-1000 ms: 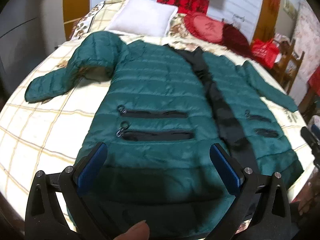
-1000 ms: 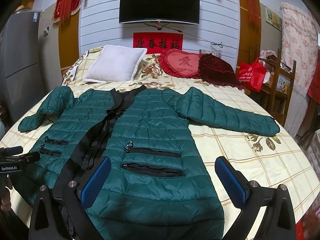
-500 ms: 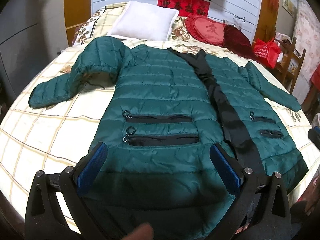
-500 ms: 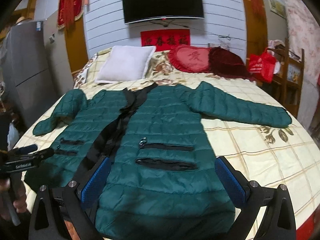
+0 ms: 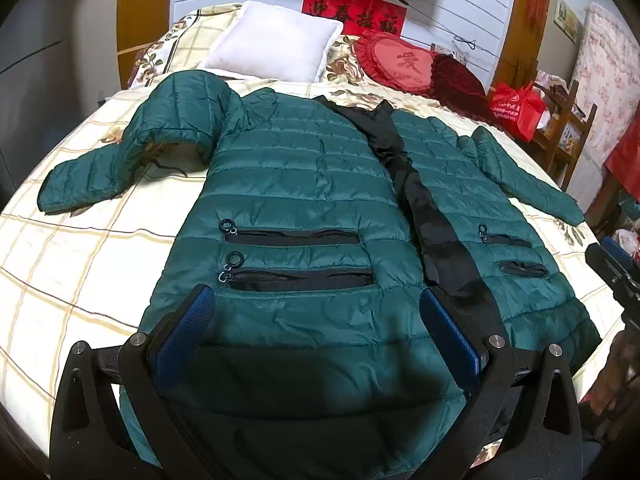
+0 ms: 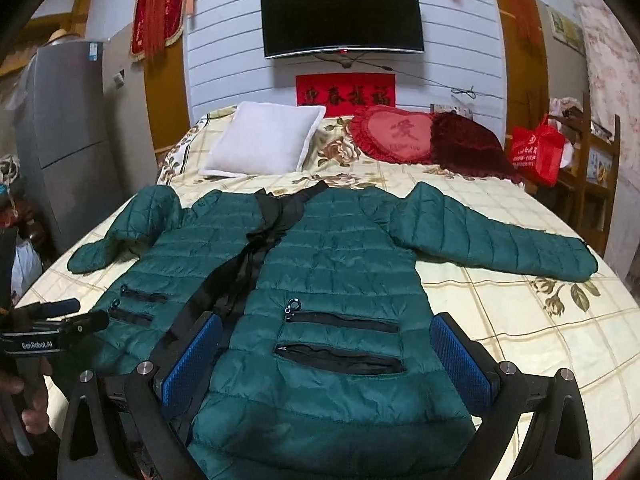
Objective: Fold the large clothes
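Note:
A dark green quilted down jacket (image 5: 300,184) lies front up and spread out on the bed, also in the right wrist view (image 6: 336,264). A black lining strip (image 5: 424,208) runs down its open front. Its left sleeve (image 5: 120,160) is bent and its right sleeve (image 6: 492,240) lies straight out. My left gripper (image 5: 316,312) is open and empty above the hem on the left half. My right gripper (image 6: 328,344) is open and empty above the hem on the right half.
The bed has a checked floral sheet (image 6: 540,320). A white pillow (image 6: 264,144) and red heart cushions (image 6: 400,132) lie at the head. A grey fridge (image 6: 64,132) stands left, a wooden chair with a red bag (image 6: 536,152) right.
Both grippers have tilted up and drawn back a little, so the headboard wall and TV show more. The jacket has not moved. Both grippers stay open.

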The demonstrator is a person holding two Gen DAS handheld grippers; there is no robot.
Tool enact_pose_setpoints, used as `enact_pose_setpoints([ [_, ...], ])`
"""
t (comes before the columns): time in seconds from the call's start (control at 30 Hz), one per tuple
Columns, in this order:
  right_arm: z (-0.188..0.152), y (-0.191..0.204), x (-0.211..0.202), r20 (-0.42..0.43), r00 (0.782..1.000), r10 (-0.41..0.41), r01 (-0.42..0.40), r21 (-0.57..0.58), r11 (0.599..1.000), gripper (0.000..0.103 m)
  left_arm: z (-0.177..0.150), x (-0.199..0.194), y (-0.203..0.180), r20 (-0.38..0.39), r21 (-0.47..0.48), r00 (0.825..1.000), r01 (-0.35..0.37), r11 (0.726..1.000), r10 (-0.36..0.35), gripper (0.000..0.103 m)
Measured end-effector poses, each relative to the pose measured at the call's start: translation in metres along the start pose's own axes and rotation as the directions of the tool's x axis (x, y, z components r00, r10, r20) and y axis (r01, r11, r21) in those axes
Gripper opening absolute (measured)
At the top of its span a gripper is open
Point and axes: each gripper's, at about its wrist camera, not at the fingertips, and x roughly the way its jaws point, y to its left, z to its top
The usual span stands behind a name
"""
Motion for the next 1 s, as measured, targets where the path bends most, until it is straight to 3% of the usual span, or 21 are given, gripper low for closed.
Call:
enact_pose_setpoints([
  [0.3, -0.001, 0.009, -0.009, 0.0, 1.0, 0.002, -0.002, 0.022, 1.0, 0.103, -0.002, -0.002, -0.001, -0.005, -0.002, 1.0, -0.019, 1.0, 0.019, 0.103],
  [0.5, 0.0, 0.007, -0.01, -0.005, 1.0, -0.011, 0.011, 0.036, 0.999, 0.103, -0.003, -0.008, -0.002, 0.034, 0.002, 0.998, -0.045, 0.999, 0.045, 0.103],
  [0.6, 0.0, 0.004, -0.009, -0.015, 1.0, -0.018, 0.019, 0.046, 0.999, 0.103, -0.004, 0.003, -0.004, -0.02, 0.013, 0.998, -0.053, 0.998, 0.054, 0.103],
  [0.7, 0.0, 0.003, -0.009, -0.018, 1.0, -0.025, 0.026, 0.043, 0.999, 0.103, -0.005, 0.004, -0.003, -0.027, 0.008, 0.997, -0.069, 0.998, 0.069, 0.103],
  [1.0, 0.001, 0.005, -0.008, -0.025, 0.999, -0.035, 0.035, 0.018, 0.999, 0.103, -0.008, 0.0, -0.017, 0.028, 0.119, 0.988, -0.155, 0.981, 0.153, 0.103],
])
